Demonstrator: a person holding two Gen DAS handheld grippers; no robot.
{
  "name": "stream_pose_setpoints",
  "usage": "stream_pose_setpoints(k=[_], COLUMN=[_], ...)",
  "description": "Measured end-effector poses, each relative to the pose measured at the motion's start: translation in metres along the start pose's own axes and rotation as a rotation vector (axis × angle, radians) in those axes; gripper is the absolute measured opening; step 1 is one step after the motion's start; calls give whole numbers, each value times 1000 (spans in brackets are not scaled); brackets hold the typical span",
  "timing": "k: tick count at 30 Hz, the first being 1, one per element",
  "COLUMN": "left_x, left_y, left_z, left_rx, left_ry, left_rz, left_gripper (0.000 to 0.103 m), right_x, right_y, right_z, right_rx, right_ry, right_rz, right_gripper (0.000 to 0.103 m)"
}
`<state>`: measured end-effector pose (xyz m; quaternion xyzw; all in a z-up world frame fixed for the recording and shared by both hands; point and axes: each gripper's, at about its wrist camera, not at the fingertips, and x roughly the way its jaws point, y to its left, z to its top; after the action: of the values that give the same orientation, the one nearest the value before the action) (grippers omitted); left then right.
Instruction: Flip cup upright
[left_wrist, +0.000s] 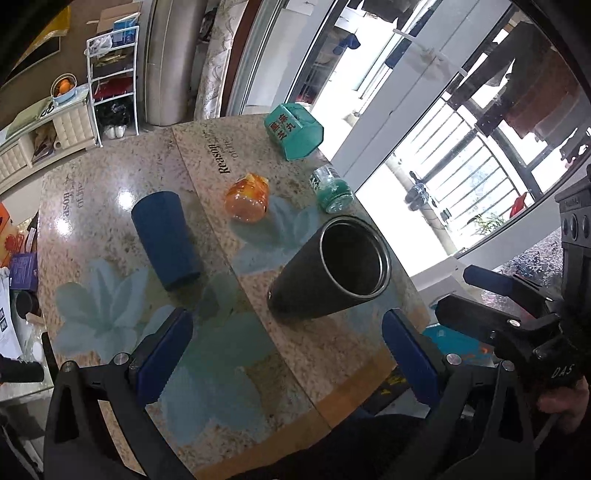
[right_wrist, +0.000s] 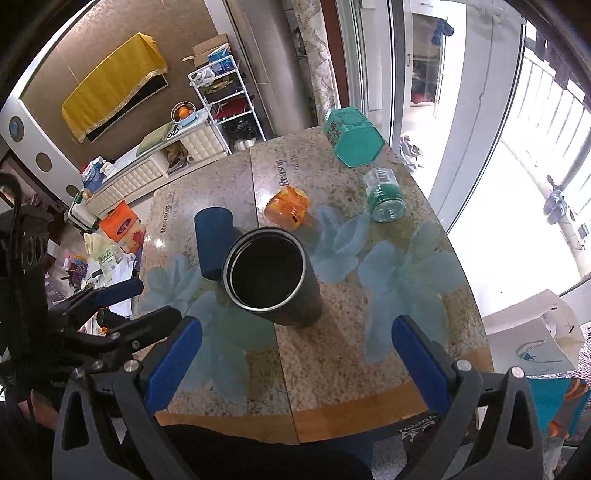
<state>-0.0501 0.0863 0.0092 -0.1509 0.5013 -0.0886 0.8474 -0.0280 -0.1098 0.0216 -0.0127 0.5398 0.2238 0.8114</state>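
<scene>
- Left gripper (left_wrist: 288, 354): black angular arms, blue pads (left_wrist: 164, 354), silver screws beside the pads.
- Right gripper (right_wrist: 295, 358): same black frame, blue pads (right_wrist: 419, 360), silver screws; white "DAS" lettering on its body, bare skin just below.

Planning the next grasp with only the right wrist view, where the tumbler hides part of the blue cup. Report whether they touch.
Observer: No. The left wrist view shows the dark blue cylindrical cup standing apart from the dark metal tumbler.
Operator: Give its orientation.
Observer: Closed end up, lower rim on the speckled stone-pattern table.
Operator: Describe my gripper from outside.
Observer: The right gripper hangs past the table edge, jaws apart, empty.
</scene>
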Motion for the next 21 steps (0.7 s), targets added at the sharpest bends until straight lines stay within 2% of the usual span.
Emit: stream_pose_setpoints(k=[21], left_x=[4], left_y=[0], left_z=[3], left_rx=[22], left_ry=[11], left_rz=[28], left_gripper=[103], right_x=[7], right_y=[4], right_z=[-2], right_rx=[7], right_ry=[19], right_rz=[7], right_gripper=[103])
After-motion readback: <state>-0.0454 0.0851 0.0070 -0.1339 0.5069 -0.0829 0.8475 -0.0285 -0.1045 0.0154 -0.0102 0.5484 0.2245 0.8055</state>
